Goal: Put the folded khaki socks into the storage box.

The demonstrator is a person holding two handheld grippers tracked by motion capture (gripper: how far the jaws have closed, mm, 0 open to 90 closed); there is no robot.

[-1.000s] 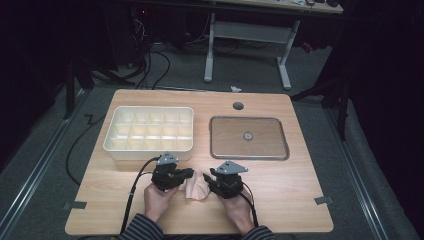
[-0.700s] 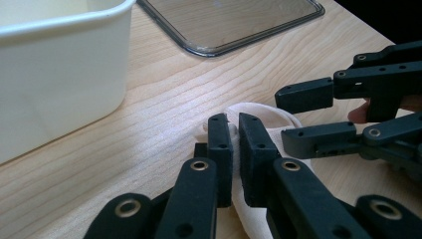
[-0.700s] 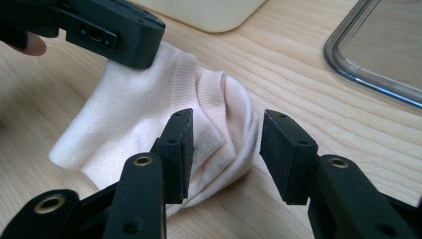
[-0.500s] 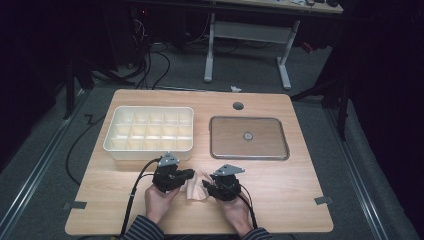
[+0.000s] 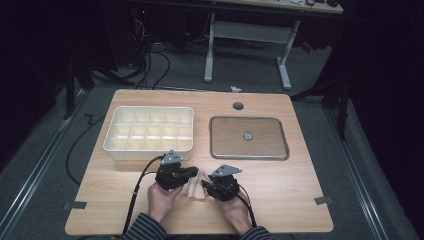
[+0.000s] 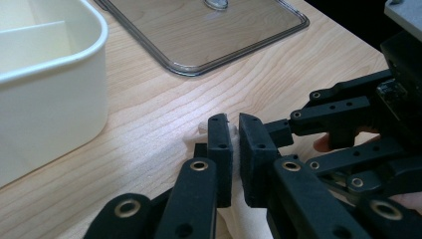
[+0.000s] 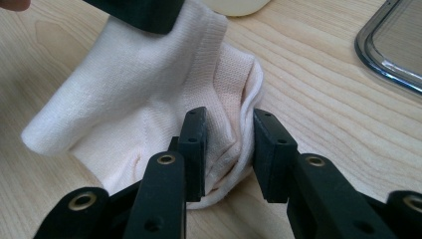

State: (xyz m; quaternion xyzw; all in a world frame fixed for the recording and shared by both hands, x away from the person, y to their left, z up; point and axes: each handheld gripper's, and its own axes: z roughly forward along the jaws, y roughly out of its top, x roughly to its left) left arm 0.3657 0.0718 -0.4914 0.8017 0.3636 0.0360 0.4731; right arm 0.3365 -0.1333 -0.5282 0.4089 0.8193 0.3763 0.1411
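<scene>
Item one: sock (image 7: 149,89), pale cream, lying on the table (image 5: 300,200) near its front edge, between our two grippers, at 6 o'clock from the gap between box and lid.

Left gripper (image 6: 234,149): at 9 o'clock of the sock in the high view. Its jaws are pinched together on a thin fold of the sock; a little cloth shows between the pads and below them.

Right gripper (image 7: 226,149): at 3 o'clock of the sock in the high view. Its jaws have just been closing and straddle the sock's bunched edge. One pad lies against the cloth; the other stands just clear, so we count no clamp here.

Box (image 5: 150,131): white, divided into compartments, at 11 o'clock of the sock, well apart from it.

Lid (image 5: 248,137): clear, flat on the table, with a small knob at its centre, at 1 o'clock of the sock, just right of the box.
</scene>
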